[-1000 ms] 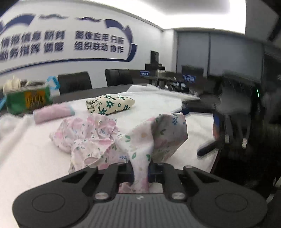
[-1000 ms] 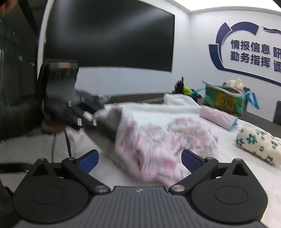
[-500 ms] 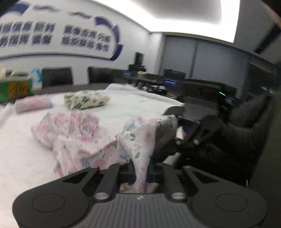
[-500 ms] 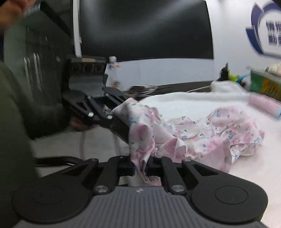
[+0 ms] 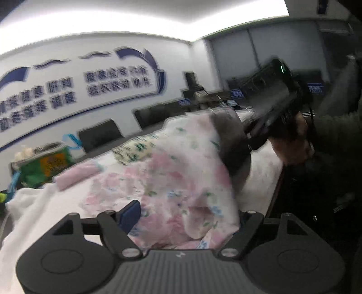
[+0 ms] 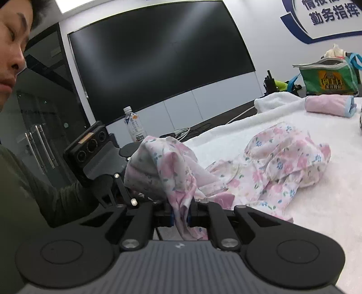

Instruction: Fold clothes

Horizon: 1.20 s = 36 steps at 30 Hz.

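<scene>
The pink floral garment lies rumpled on the white-covered worktop, close to the worktop's near edge, with one bunched corner lifted toward the person. The right gripper has that corner pinched: its jaws are all but closed, with a fold of the cloth squeezed between the blue pads. The left gripper sits right against the same garment; its jaws are opening, the fabric draped loosely between them, the one pad in view off the cloth.

Past the garment the white cover runs clear for a good stretch toward the far side. There a rolled pink towel lies beside a green bag with a yellow printed panel I cannot read. From the left wrist view a folded cream cloth with a green flower print rests further back. Off the worktop's edge stands a water bottle, its label too small to read, before a large dark screen. The wall sign shows blue Chinese characters, including 勤务指挥.
</scene>
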Available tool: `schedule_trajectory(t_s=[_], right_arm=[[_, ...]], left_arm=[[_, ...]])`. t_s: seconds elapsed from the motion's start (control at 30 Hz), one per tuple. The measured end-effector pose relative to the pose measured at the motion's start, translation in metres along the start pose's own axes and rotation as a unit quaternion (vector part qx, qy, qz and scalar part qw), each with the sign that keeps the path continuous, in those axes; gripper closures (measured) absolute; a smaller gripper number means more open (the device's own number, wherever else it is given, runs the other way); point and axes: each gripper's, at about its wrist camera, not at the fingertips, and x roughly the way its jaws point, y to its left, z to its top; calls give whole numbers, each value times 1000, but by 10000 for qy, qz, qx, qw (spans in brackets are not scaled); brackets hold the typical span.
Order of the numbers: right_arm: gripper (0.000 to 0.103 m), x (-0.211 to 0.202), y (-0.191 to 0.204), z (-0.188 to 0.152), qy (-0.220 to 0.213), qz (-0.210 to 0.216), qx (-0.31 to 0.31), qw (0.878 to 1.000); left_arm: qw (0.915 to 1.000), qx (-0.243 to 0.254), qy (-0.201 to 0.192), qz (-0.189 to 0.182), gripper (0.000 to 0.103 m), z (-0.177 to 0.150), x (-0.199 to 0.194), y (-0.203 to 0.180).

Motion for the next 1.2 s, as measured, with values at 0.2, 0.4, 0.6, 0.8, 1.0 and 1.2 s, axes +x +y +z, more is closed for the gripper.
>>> schedule_trajectory(t_s=[0.2, 0.4, 0.6, 0.8, 1.0, 1.2], right_arm=[[34, -16, 17, 0, -428, -1114, -113, 9928], [5, -30, 41, -26, -791, -2082, 127, 9748], [2, 10, 49, -28, -449, -2139, -300, 9754], [32, 34, 28, -13, -150, -1259, 37, 9919], [79, 37, -2, -4, -46, 338, 1106, 9933], [83, 40, -38, -3, -146, 138, 2490, 9683]], left_arm=[[9825, -1608, 472, -806, 88, 2, 23, 43], [9732, -2226, 271, -519, 90, -8, 10, 48], [9721, -2264, 201, -583, 90, -11, 9, 44], [9727, -2229, 36, -642, 90, -9, 0, 33], [9655, -2393, -110, -1024, 89, -15, -6, 40], [9495, -3004, -253, -874, 65, -26, -11, 61]])
